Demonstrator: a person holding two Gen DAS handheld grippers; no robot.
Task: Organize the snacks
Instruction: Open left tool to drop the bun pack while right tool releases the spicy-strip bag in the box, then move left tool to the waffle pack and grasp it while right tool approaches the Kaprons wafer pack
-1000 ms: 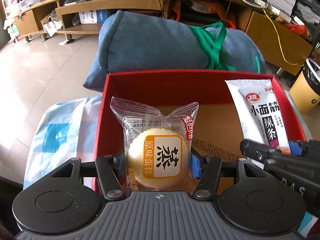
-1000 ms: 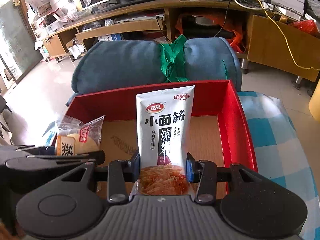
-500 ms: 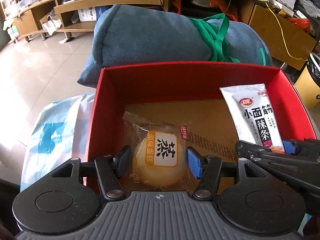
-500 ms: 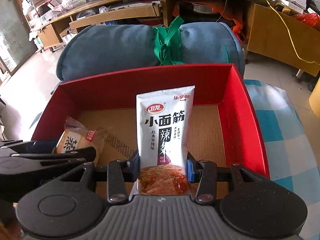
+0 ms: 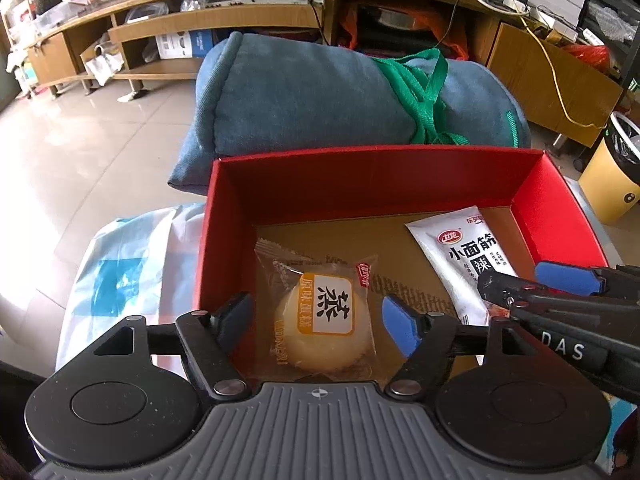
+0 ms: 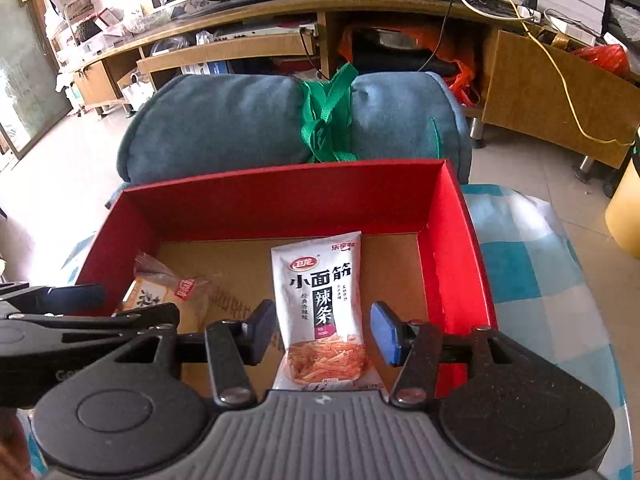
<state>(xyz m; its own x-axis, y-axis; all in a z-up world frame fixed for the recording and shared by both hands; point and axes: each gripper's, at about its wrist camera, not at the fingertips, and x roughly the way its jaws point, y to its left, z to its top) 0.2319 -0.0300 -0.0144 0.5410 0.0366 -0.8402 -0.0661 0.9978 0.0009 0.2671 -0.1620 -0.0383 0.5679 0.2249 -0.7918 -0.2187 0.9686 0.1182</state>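
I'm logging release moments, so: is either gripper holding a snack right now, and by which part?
Nothing is held. The left gripper stands open around the cake packet, the right gripper open around the spicy-strip pouch.

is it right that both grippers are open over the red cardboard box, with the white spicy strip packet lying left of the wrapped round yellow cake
Only the sides are wrong. In the left wrist view the white spicy strip packet lies right of the wrapped round yellow cake. Both lie in the red cardboard box, and the left gripper and right gripper are open.
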